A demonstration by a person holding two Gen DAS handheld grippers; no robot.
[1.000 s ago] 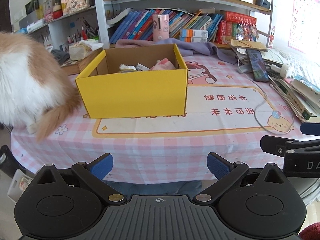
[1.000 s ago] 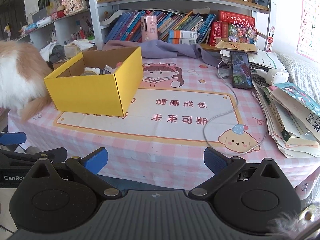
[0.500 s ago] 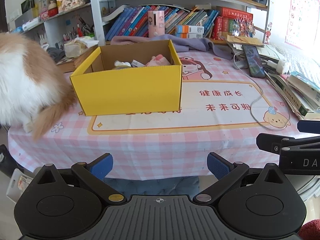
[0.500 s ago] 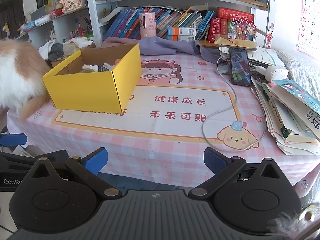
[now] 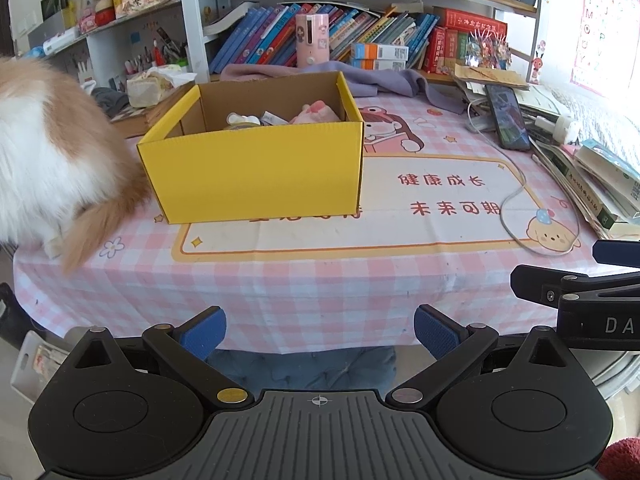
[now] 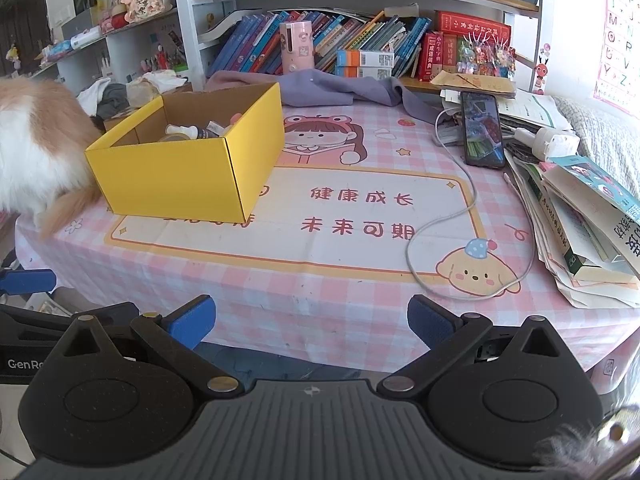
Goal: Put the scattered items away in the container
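Observation:
A yellow cardboard box (image 5: 256, 172) stands on the pink checked tablecloth (image 5: 280, 280); it also shows in the right wrist view (image 6: 180, 176). Inside it lie a pink soft item (image 5: 316, 114), a small white bottle (image 6: 182, 130) and other small things. My left gripper (image 5: 318, 330) is open and empty, held in front of the table's near edge. My right gripper (image 6: 310, 320) is open and empty, also off the near edge, to the right of the left one.
An orange and white cat (image 5: 48, 152) sits at the table's left edge beside the box. A phone (image 6: 482, 130) with a white cable (image 6: 460, 216), stacked books (image 6: 580, 220) and a purple cloth (image 6: 320, 88) lie at the right and back. Bookshelves stand behind.
Both grippers have drawn back a little from the table, still open and empty. The box and the cat have not moved.

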